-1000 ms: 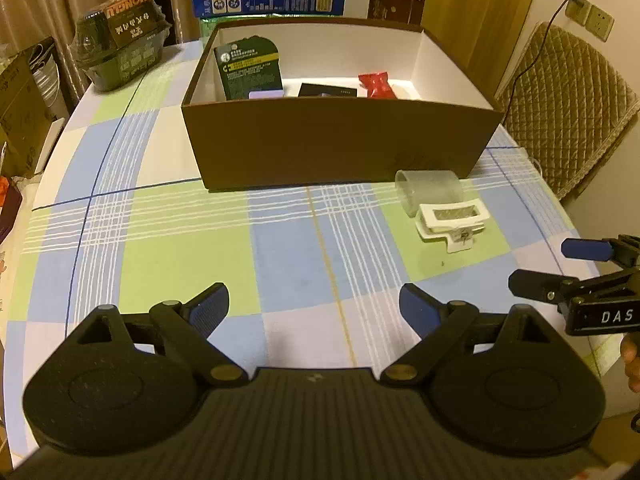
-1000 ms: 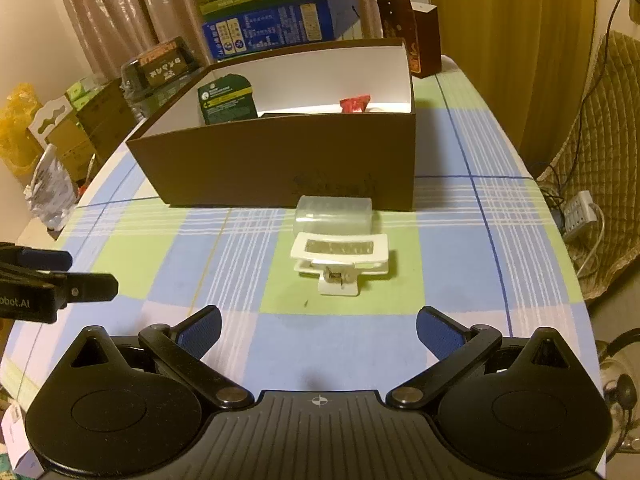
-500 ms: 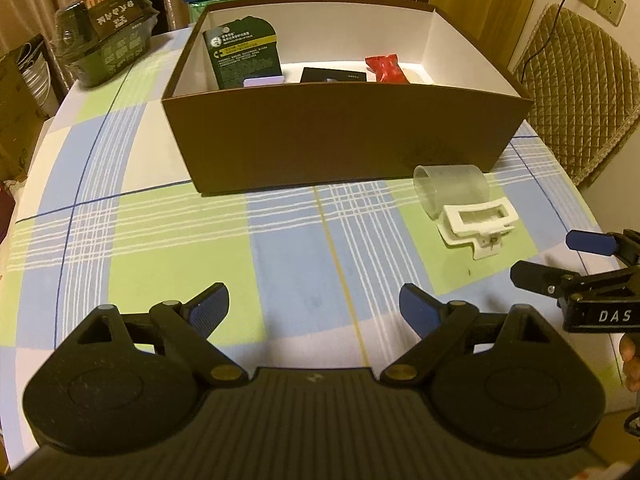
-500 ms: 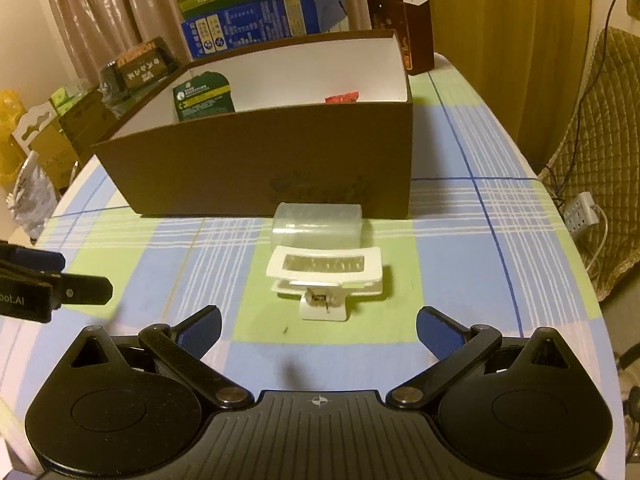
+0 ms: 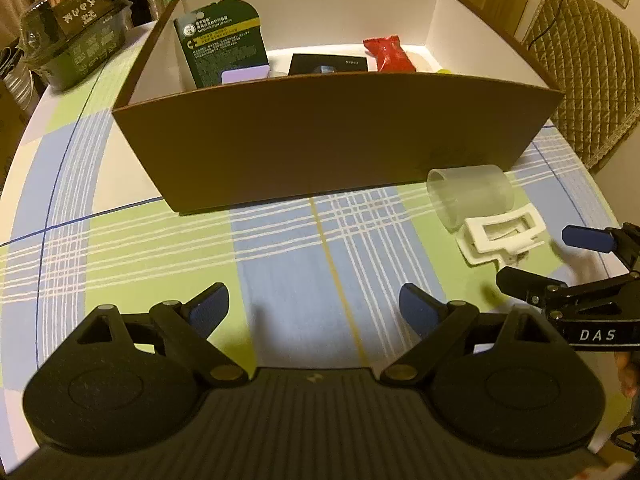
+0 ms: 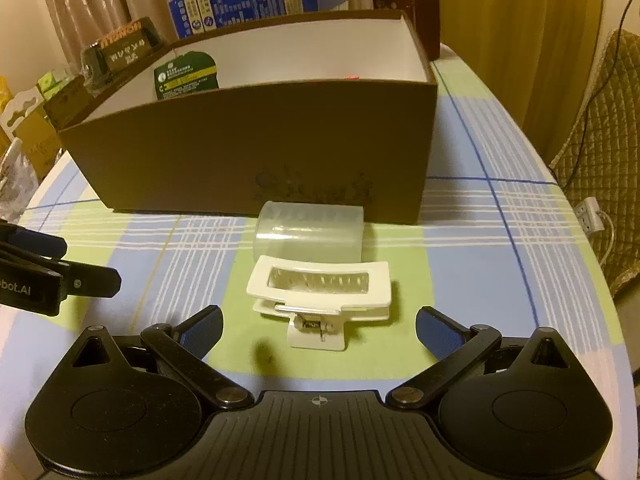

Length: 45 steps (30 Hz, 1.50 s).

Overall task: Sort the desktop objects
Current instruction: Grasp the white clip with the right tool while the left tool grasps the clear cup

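Observation:
A white hair clip [image 6: 320, 300] lies on the checked tablecloth, touching a frosted plastic cup [image 6: 310, 232] that lies on its side in front of the brown box [image 6: 248, 152]. My right gripper [image 6: 318, 330] is open, its blue pads to either side of the clip's near end without touching it. In the left wrist view the clip [image 5: 500, 238] and cup [image 5: 470, 196] sit at the right. My left gripper [image 5: 314, 306] is open over bare cloth with nothing between its fingers. Inside the box [image 5: 320, 140] are a green card pack [image 5: 224, 54], a black item [image 5: 328, 65] and a red packet [image 5: 386, 54].
A wrapped dark package [image 5: 76, 52] stands on the table's far left. Blue cartons [image 6: 240, 0] and a brown carton [image 6: 408, 4] stand behind the box. A quilted chair [image 5: 584, 80] is beyond the table's right edge. A power strip [image 6: 590, 214] lies on the floor.
Both grippers have moved forward and down toward the box. The clip and cup now sit much closer to my right gripper. Both stay open.

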Tool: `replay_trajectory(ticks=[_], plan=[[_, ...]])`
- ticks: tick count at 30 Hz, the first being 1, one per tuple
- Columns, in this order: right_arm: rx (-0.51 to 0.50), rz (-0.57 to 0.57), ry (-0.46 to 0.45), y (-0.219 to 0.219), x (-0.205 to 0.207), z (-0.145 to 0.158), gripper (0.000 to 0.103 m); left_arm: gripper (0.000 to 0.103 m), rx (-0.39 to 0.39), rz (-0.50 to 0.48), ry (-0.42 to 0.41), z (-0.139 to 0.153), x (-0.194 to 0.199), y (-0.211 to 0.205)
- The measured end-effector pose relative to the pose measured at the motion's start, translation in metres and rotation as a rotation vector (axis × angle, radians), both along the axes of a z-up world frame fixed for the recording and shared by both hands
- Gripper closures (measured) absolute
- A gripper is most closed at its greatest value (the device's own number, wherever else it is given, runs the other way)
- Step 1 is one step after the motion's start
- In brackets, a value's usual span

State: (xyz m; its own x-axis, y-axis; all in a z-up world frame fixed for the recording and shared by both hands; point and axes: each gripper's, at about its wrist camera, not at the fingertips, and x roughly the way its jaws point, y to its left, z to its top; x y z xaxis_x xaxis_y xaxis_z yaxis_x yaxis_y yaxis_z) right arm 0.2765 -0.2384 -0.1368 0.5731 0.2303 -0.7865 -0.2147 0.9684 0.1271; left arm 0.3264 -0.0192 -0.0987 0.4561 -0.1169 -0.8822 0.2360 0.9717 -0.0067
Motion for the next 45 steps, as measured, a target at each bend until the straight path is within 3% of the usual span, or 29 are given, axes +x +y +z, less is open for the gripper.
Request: replay_trajectory(ticks=[9,14,20,36,45], plan=[[-0.015,-0.009,0.0,0.006,0.016,-0.008,0.004,0.013,0.005,-0.008,0.023,-0.012,0.018,-0.003],[-0.028,0.003,-0.001,0.004,0.016,-0.011,0.019,0.013,0.001,-0.011,0.019,-0.014,0.025,-0.005],[-0.055,-0.01,0.004,-0.009,0.011,-0.008,0.02,0.013,-0.005,-0.039,0.025,-0.017,0.029,-0.015],[-0.065,-0.254,0.018,-0.094,-0.002,0.0,0.02,0.013,-0.079,-0.2,0.021,-0.024,0.04,-0.095],[-0.05,-0.292,-0.004,-0.11,0.003,0.0,0.02,0.013,-0.085,-0.174,0.002,-0.036,0.047,-0.134]])
